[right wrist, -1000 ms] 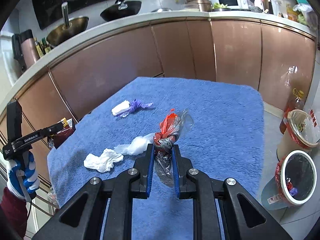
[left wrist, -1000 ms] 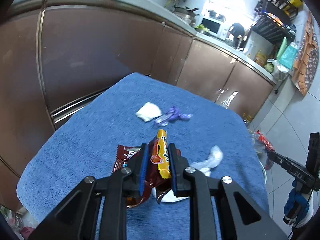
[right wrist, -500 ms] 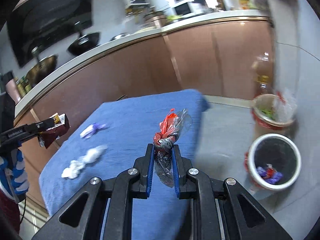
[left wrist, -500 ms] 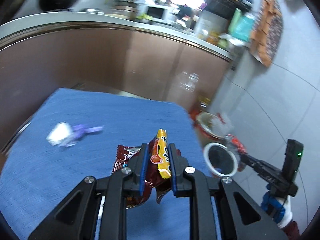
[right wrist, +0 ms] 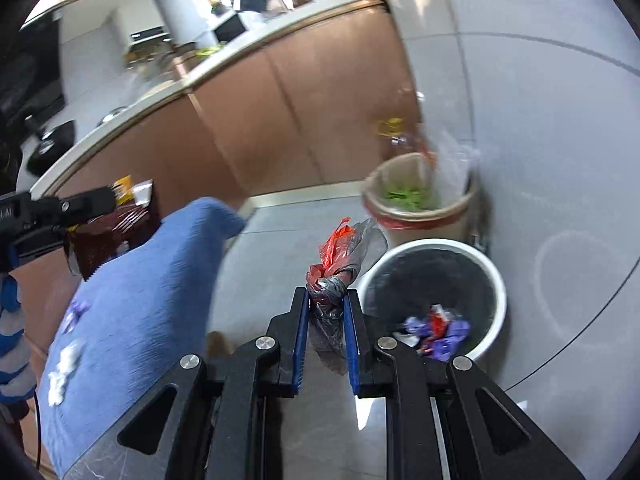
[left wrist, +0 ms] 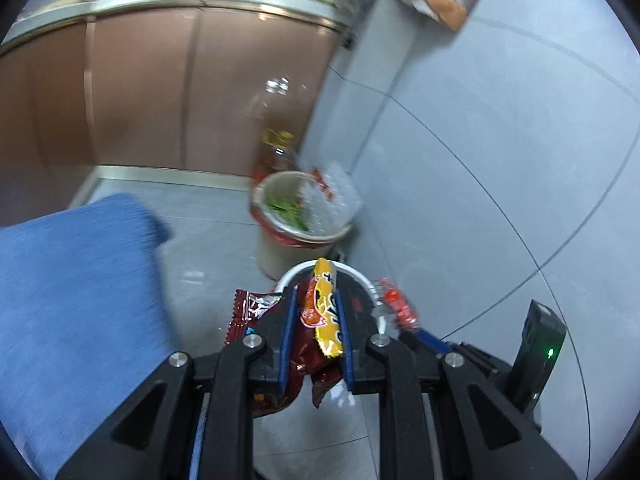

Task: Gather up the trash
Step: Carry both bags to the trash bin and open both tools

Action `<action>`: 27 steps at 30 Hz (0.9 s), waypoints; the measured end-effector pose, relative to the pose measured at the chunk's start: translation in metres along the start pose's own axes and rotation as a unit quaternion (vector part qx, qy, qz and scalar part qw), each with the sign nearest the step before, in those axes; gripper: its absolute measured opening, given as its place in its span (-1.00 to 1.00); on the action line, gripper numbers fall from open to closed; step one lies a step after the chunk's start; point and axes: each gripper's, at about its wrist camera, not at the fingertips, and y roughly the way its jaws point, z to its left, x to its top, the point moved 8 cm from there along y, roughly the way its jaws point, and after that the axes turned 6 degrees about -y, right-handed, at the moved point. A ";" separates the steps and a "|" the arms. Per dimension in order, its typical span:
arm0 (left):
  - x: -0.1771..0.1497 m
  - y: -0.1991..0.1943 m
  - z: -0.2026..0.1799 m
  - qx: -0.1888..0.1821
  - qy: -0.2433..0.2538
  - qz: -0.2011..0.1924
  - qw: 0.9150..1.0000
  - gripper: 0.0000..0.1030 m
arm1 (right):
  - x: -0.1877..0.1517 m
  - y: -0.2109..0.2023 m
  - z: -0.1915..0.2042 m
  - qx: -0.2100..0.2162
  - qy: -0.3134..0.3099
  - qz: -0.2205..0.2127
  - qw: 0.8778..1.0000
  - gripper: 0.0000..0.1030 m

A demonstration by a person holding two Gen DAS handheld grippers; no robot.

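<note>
Blue-covered desk [right wrist: 132, 300] at left carries white scraps [right wrist: 64, 368]. Left tool [left wrist: 316, 320] is clamped on snack wrappers [left wrist: 324, 312] over the white bin [left wrist: 356, 276]. Right tool [right wrist: 326, 312] grips a knotted plastic bag [right wrist: 332, 276] beside that bin's rim.

Legible text: almost none. The yellow snack wrapper [left wrist: 326, 312] held in the left claw [left wrist: 316, 340] carries large printed characters in red and black, distorted and not readable. The dark red wrapper [left wrist: 250, 312] beside it shows pale print, too blurred to read. No legible numbers or signs elsewhere.
</note>
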 end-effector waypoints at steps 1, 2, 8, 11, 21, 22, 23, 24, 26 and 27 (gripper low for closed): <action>0.005 0.020 -0.010 -0.007 0.000 0.010 1.000 -0.65 | 0.003 0.007 -0.008 -0.008 0.001 0.002 1.000 -0.67; 0.008 0.034 -0.015 -0.012 -0.001 0.018 1.000 -0.65 | 0.005 0.013 -0.013 -0.014 0.002 0.005 1.000 -0.67; 0.023 0.111 -0.039 -0.016 0.001 0.058 0.998 -0.58 | 0.015 0.053 -0.049 -0.041 0.016 0.023 0.999 -0.64; 0.029 0.136 -0.045 -0.027 -0.009 0.069 0.997 -0.56 | 0.015 0.074 -0.066 -0.056 0.024 0.037 0.997 -0.63; 0.037 0.151 -0.036 -0.040 -0.037 0.070 0.996 -0.01 | 0.001 0.102 -0.094 -0.103 0.029 0.071 0.992 -0.19; 0.037 0.146 -0.034 -0.037 -0.034 0.068 0.996 -0.01 | 0.000 0.100 -0.092 -0.104 0.027 0.071 0.992 -0.18; 0.036 0.140 -0.033 -0.034 -0.031 0.063 0.997 -0.01 | 0.000 0.098 -0.089 -0.104 0.024 0.071 0.992 -0.18; 0.036 0.133 -0.032 -0.032 -0.031 0.058 0.997 -0.01 | 0.000 0.097 -0.088 -0.103 0.024 0.070 0.992 -0.18; 0.036 0.122 -0.029 -0.026 -0.029 0.050 0.998 -0.01 | 0.001 0.091 -0.081 -0.102 0.022 0.064 0.992 -0.18; 0.037 0.112 -0.029 -0.021 -0.024 0.042 0.999 -0.01 | 0.001 0.087 -0.078 -0.103 0.020 0.061 0.993 -0.16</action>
